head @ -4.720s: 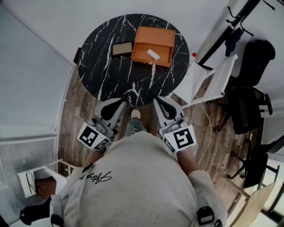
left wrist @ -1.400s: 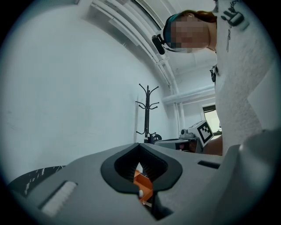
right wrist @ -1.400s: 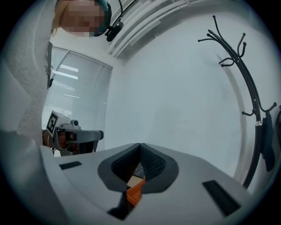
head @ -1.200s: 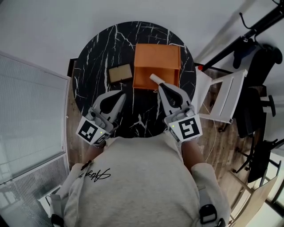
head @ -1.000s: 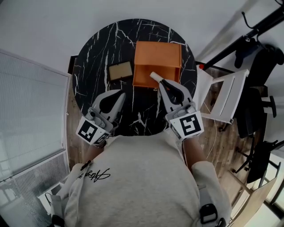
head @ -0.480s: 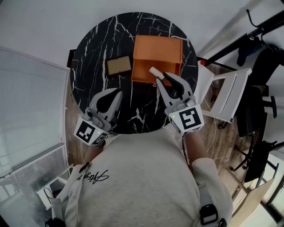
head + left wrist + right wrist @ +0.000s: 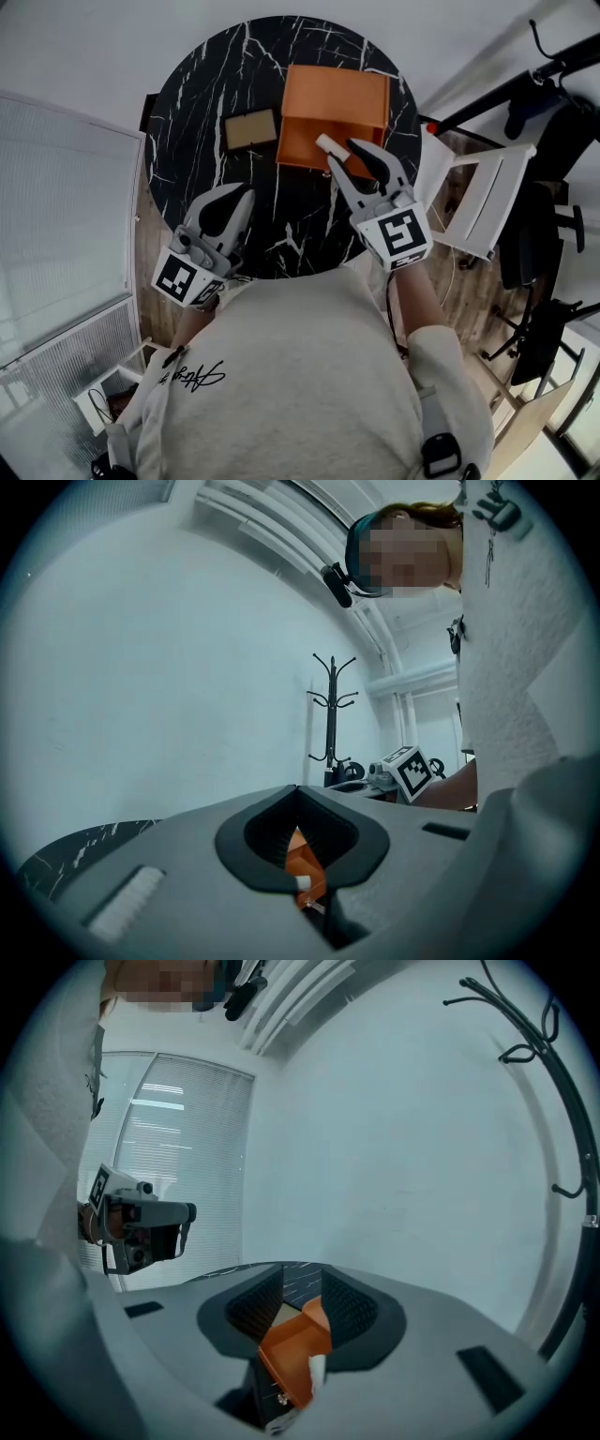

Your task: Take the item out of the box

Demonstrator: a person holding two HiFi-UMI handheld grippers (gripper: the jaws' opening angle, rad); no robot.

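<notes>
An open orange box [image 7: 333, 103] stands on the far half of the round black marble table [image 7: 187, 112]. A small white item [image 7: 325, 143] shows at the box's near wall, against the tip of one finger of my right gripper [image 7: 347, 150]. That gripper's jaws have just been opening and now stand apart, with no pad pressing on the item. In the right gripper view the box [image 7: 286, 1349] and the white item [image 7: 317, 1371] show low between the jaws. My left gripper [image 7: 244, 197] hovers shut and empty over the table's near left.
A flat tan block [image 7: 250, 129] lies on the table left of the box. A white folding chair [image 7: 473, 202] stands close to the table's right side, with black chairs and a stand [image 7: 553, 122] beyond it. Window blinds run along the left.
The right gripper's jaws, shut on the white item a second ago, have spread apart. The right hand has sunk a little at the box's near wall. The left gripper has hardly moved.
</notes>
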